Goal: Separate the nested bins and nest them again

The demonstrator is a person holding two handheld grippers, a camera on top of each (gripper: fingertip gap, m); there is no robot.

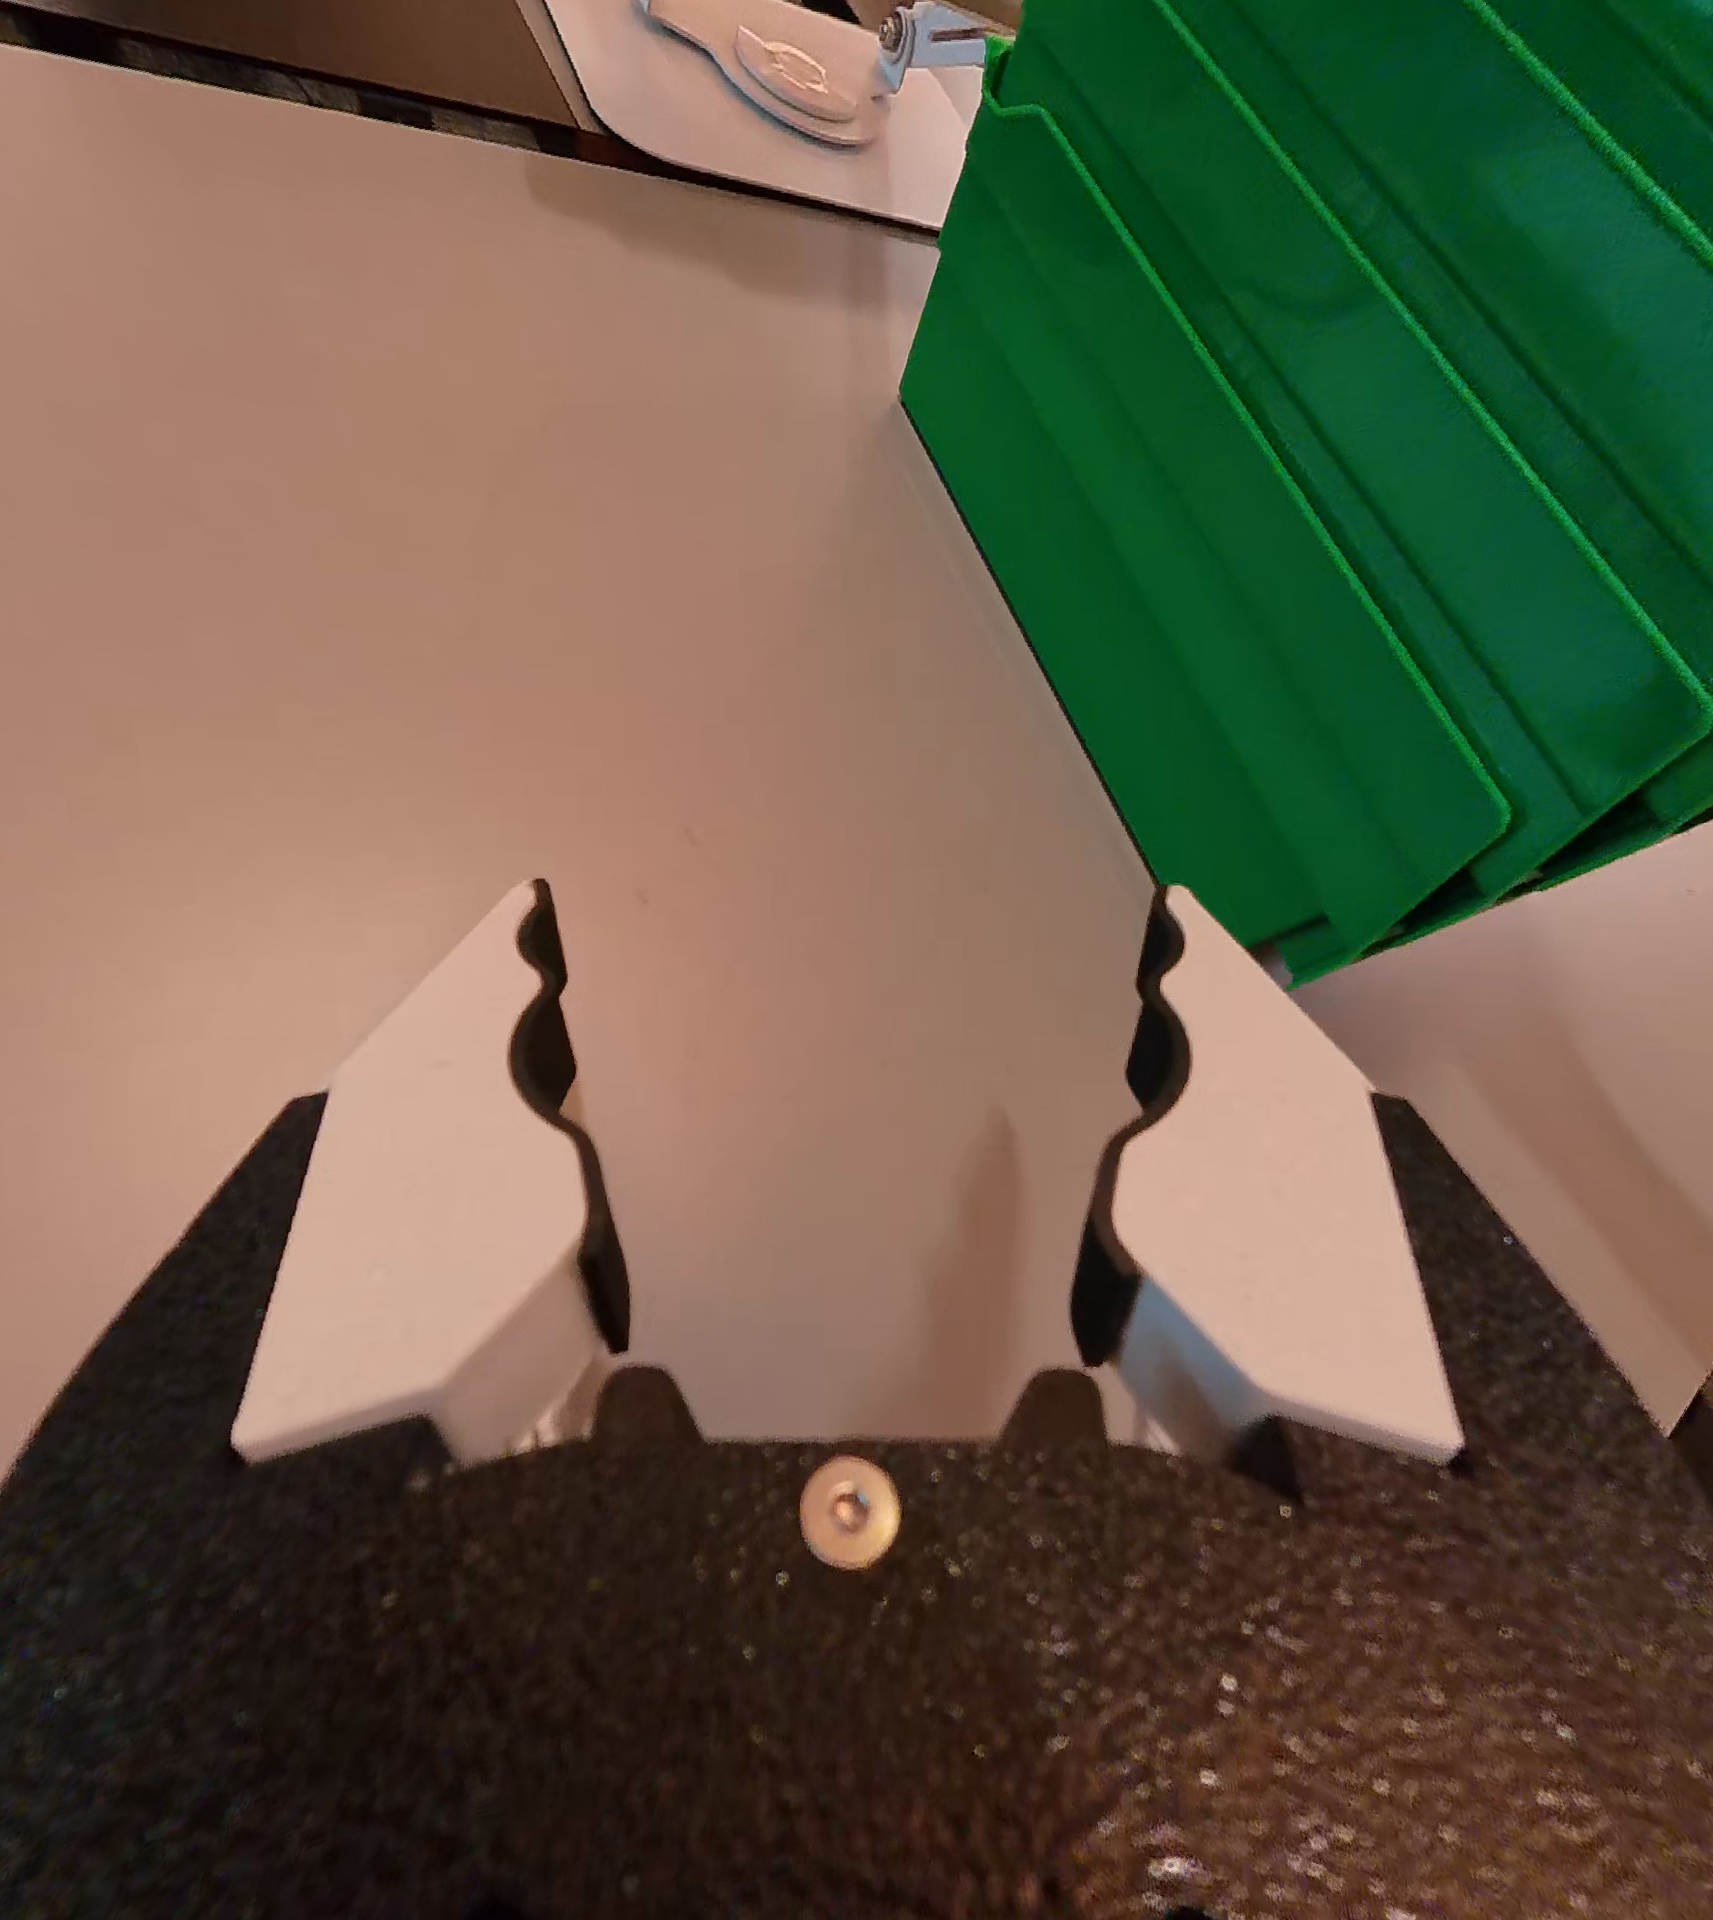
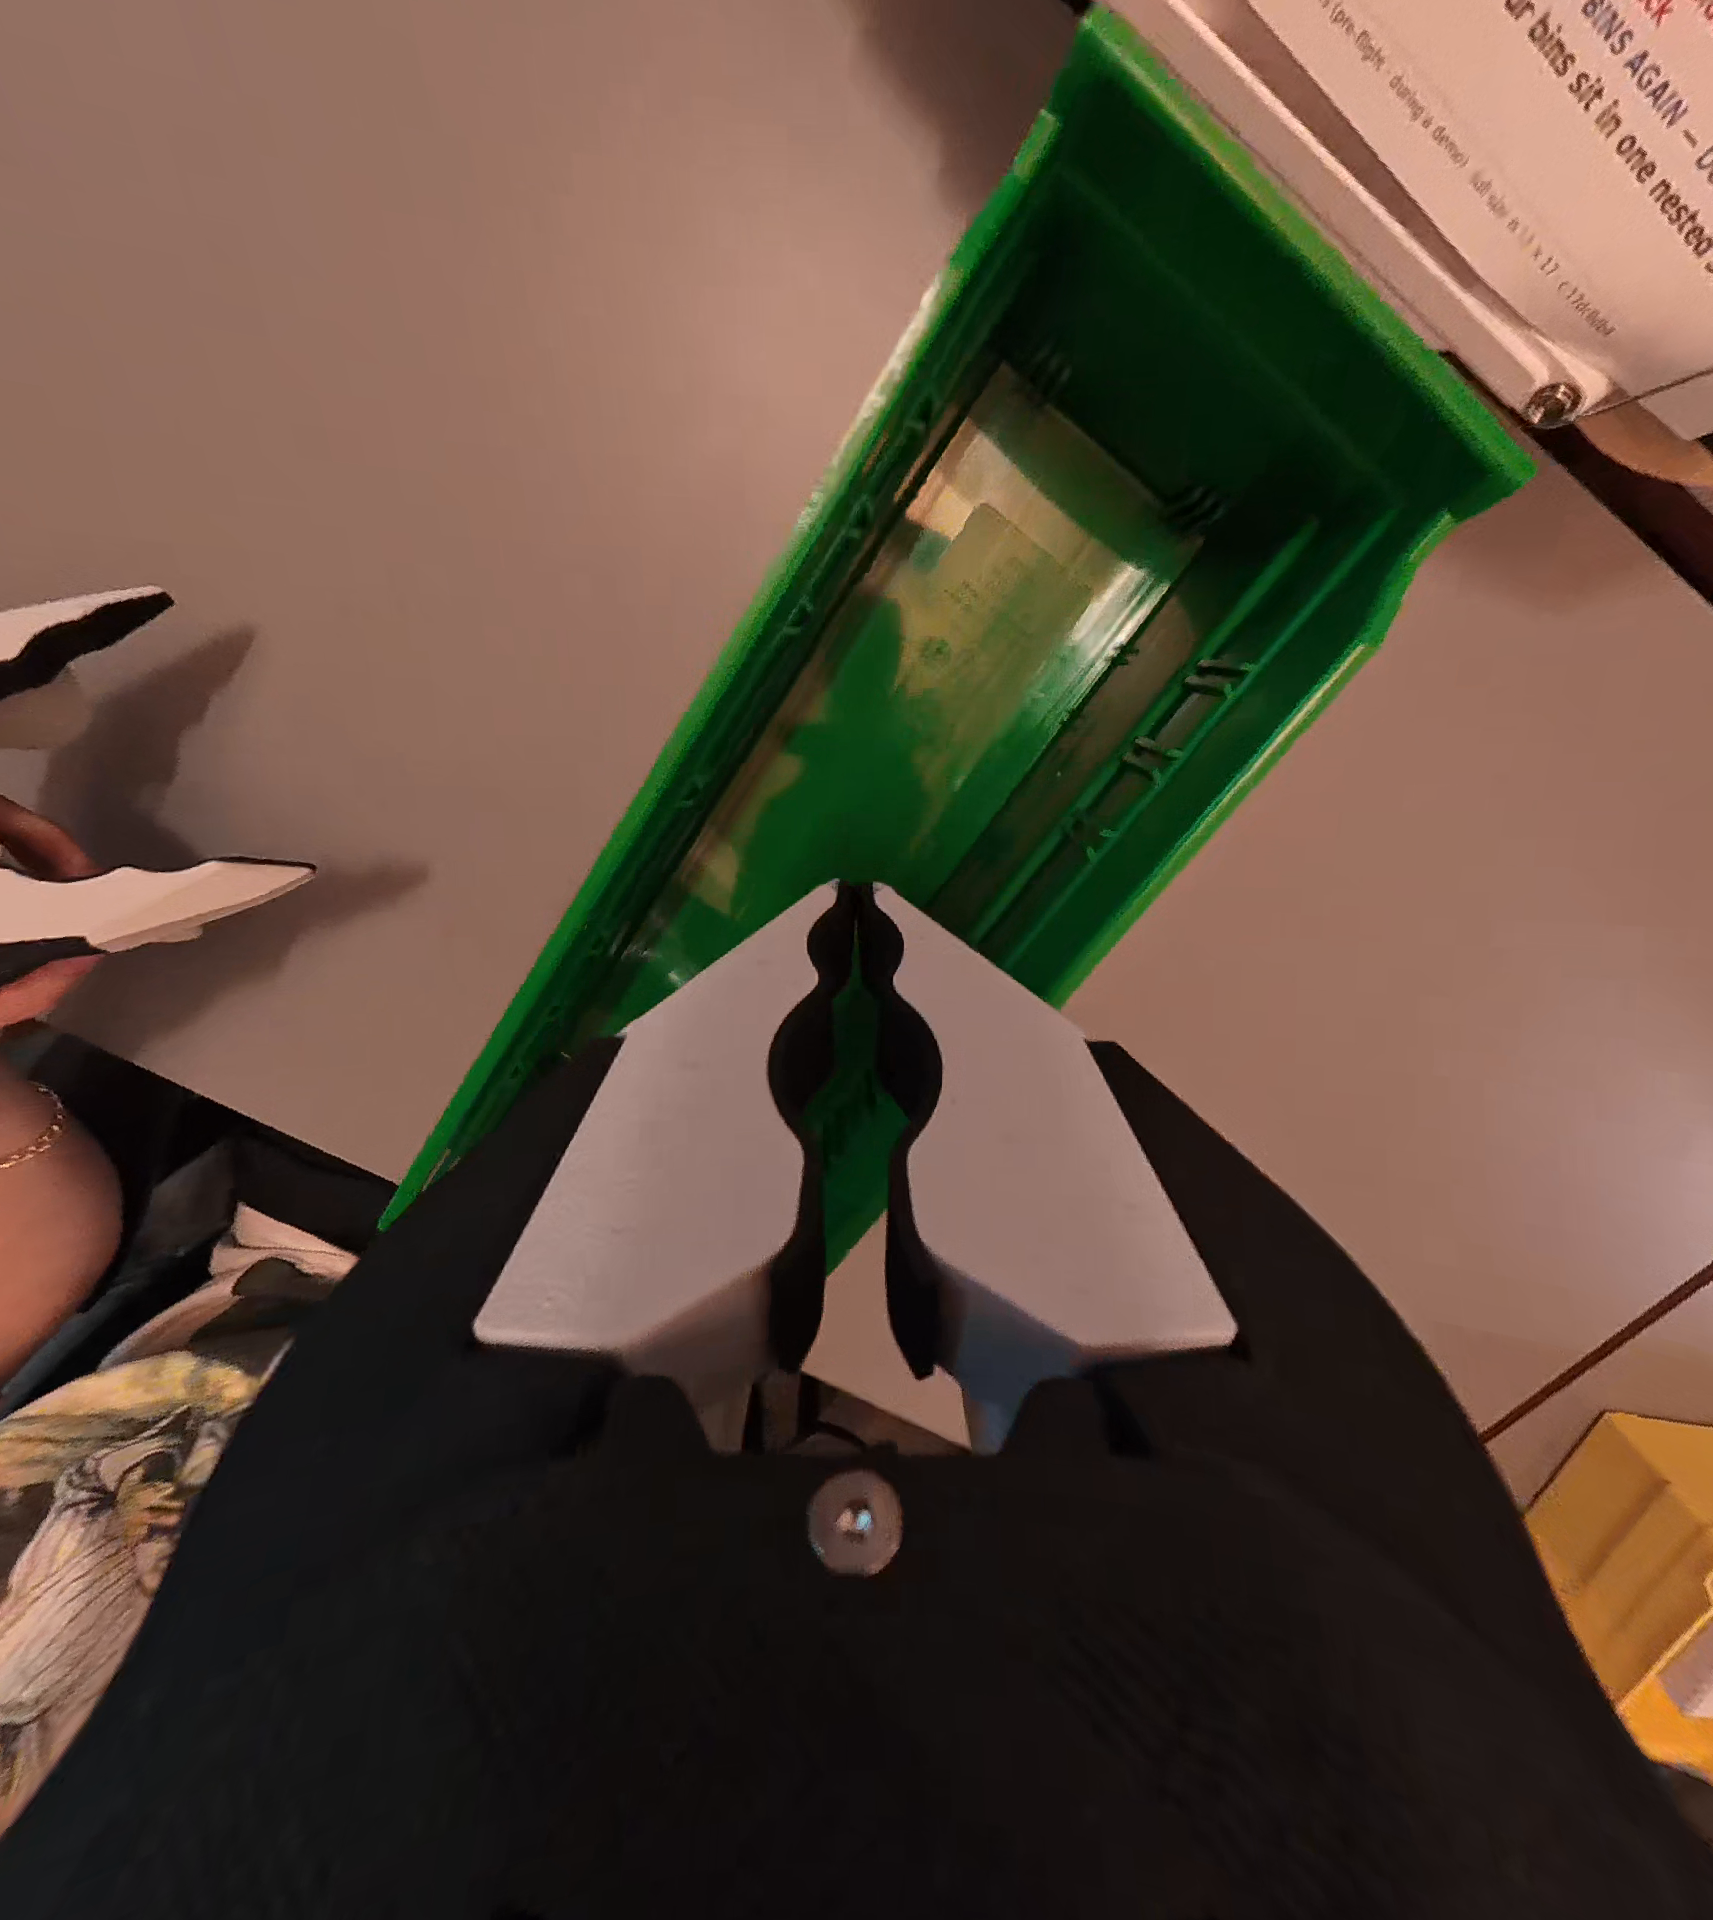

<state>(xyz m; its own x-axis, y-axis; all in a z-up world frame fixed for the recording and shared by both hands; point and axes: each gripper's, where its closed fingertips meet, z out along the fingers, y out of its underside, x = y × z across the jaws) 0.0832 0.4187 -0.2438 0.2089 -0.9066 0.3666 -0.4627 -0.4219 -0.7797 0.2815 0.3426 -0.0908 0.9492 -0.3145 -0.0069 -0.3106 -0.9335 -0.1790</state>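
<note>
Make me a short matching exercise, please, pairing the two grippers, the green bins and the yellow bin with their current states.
Things:
1. left gripper
2. right gripper
3. green bins
4. yellow bin

States:
A. nested, tilted over the table
B. jaws clamped on a green rim
C. jaws apart, empty
D. low at the right wrist view's right edge, untouched

Pairs: 1-C, 2-B, 3-A, 4-D

Black gripper (image 1: 852, 1122), white wavy-edged jaws
</note>
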